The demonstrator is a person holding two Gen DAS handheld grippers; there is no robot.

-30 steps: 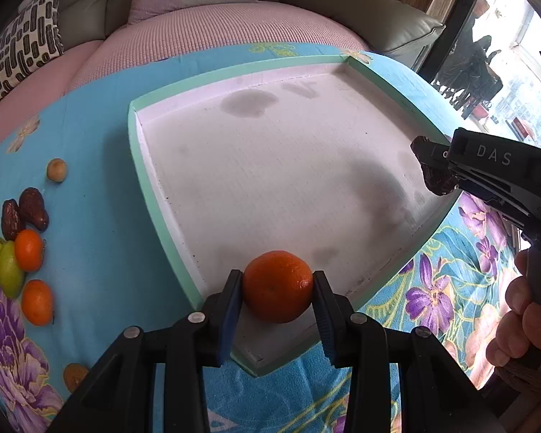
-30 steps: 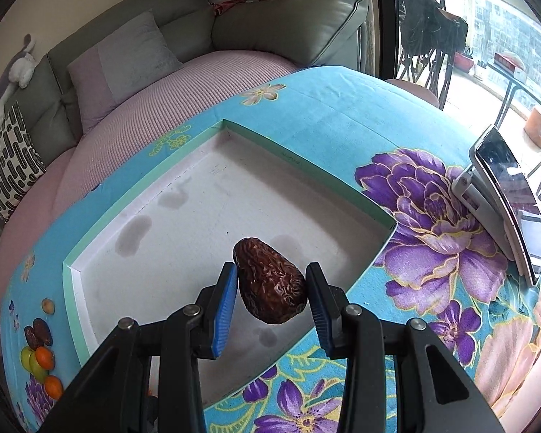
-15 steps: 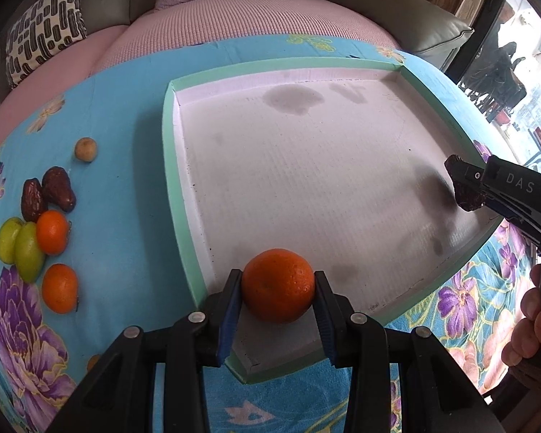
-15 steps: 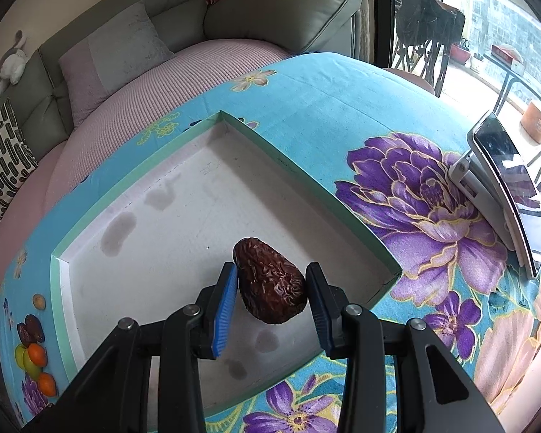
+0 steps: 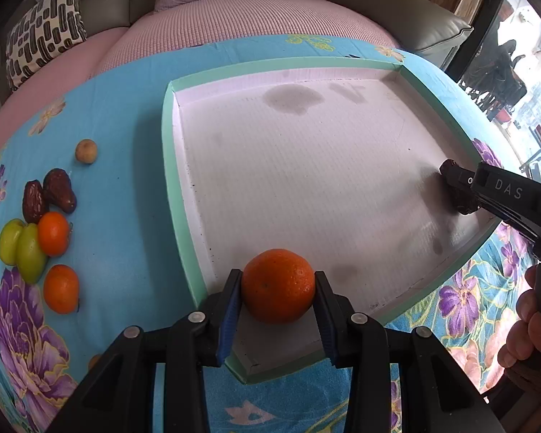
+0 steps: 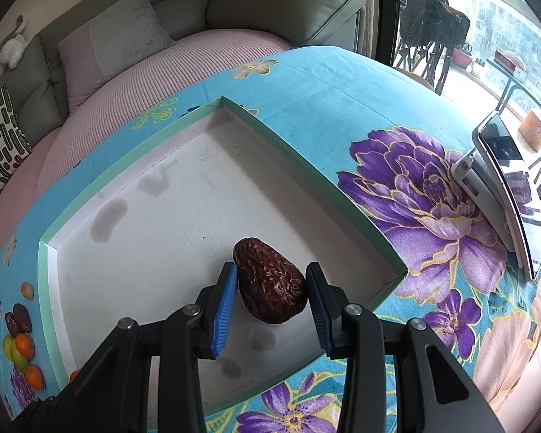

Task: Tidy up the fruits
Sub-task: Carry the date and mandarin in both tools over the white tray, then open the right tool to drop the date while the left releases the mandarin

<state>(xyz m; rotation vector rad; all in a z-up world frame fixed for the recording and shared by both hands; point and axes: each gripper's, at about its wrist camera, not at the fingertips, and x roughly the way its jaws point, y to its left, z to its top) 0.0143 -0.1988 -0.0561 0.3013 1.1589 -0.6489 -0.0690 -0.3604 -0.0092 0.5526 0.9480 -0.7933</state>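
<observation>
Over the near corner of the tray (image 5: 169,166), the left tongs (image 5: 278,288) clamp an orange (image 5: 278,285), and the right tongs (image 6: 272,288) pinch a wrinkled date (image 6: 268,281) above the tray's right side. Risk: released from this height, the round orange may roll across the bare floor toward the date, and the date, gripped off-centre, may twist loose. Whether either fruit touches the floor is unclear; 1 orange-brown piece at the counter (image 5: 126,108) edge is cut off.
</observation>
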